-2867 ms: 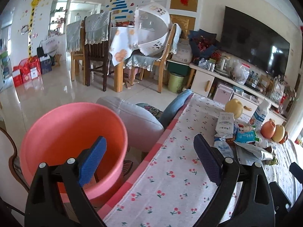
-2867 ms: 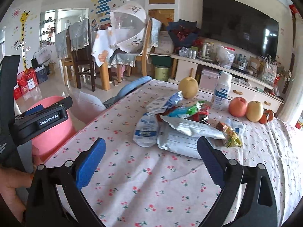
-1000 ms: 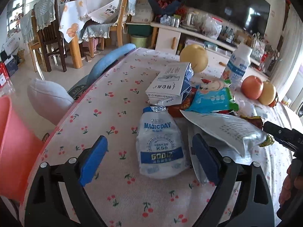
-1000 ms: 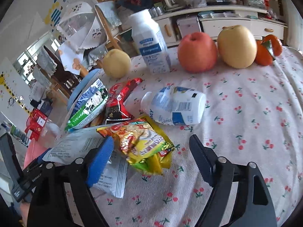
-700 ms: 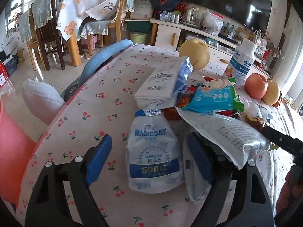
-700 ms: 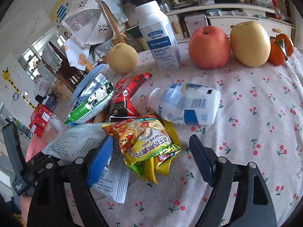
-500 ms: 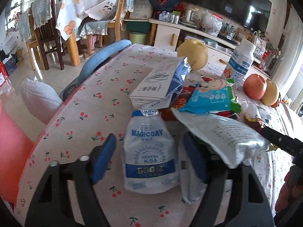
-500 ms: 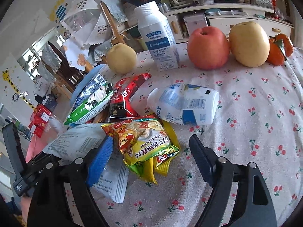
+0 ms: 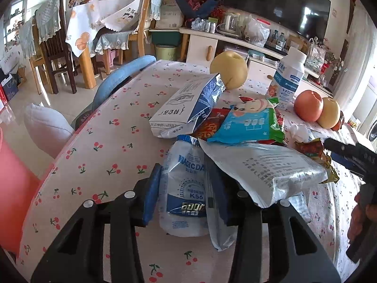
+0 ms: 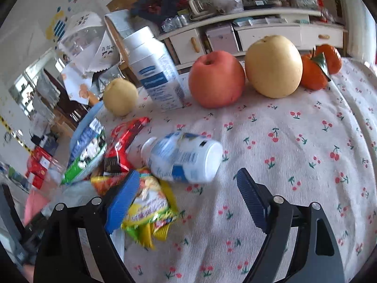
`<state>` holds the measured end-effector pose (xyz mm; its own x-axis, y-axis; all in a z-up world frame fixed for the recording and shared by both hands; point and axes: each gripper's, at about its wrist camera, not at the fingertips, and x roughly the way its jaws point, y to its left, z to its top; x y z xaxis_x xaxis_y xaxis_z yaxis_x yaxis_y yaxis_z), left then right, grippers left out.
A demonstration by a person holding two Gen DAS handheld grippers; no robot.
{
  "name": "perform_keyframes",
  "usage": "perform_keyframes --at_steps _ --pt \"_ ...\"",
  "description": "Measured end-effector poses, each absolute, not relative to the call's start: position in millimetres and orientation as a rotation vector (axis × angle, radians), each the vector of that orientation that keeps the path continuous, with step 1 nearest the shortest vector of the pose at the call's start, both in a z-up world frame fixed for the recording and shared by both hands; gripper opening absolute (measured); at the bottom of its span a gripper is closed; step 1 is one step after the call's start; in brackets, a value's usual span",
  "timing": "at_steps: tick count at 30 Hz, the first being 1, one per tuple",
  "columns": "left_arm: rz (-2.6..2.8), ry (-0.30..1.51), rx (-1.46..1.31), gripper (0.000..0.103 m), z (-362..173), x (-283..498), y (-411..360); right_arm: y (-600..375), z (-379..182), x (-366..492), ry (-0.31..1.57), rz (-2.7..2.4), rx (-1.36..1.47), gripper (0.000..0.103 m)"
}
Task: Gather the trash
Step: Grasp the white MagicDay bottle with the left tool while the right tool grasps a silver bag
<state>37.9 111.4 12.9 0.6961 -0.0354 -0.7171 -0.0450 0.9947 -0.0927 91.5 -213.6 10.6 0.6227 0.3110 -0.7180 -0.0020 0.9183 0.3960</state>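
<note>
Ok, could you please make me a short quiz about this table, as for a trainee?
1. True or false: the bottle nearest the right gripper stands upright.
2. What lies between the pads of the left gripper? A) a tomato B) the MAGICDAY pouch C) a banana
3. In the right wrist view, which fruit sits between the red apple and the oranges?

Key: 1. False, it lies on its side. 2. B; the jaws have just been closing on it. 3. The yellow pear.
</note>
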Motion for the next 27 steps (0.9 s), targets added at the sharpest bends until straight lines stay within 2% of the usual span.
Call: perform_keyframes --at_steps 6,8,11,13,18,20,22,24,27 --pt "0.008 0.801 -0.107 0.044 12 37 112 -202 10 111 0.914 0.185 0.304 0.090" --pt "0.016 0.803 -0.105 0.047 12 37 111 -195 7 119 0.919 0.191 0.265 0.093" --pt "0.041 0.811 -0.109 0.058 11 37 113 -186 7 127 0.921 0.204 0.230 0.094" --pt "0.058 0.820 -0.114 0.071 10 39 116 -180 7 131 0.921 0.209 0.202 0.095" --pt "0.076 0.847 -0.158 0.086 6 44 128 -172 6 133 0.922 0.199 0.153 0.095" --pt "0.072 0.855 -0.172 0.087 4 45 131 -169 6 132 0.923 0.186 0.144 0.094" --pt "0.067 0.858 -0.165 0.087 4 44 130 -167 6 131 0.919 0.193 0.141 0.081" --pt "0.059 0.862 -0.155 0.086 4 43 129 -165 7 129 0.917 0.197 0.141 0.080" --pt "0.043 0.866 -0.141 0.080 4 41 126 -165 8 126 0.915 0.203 0.147 0.077"
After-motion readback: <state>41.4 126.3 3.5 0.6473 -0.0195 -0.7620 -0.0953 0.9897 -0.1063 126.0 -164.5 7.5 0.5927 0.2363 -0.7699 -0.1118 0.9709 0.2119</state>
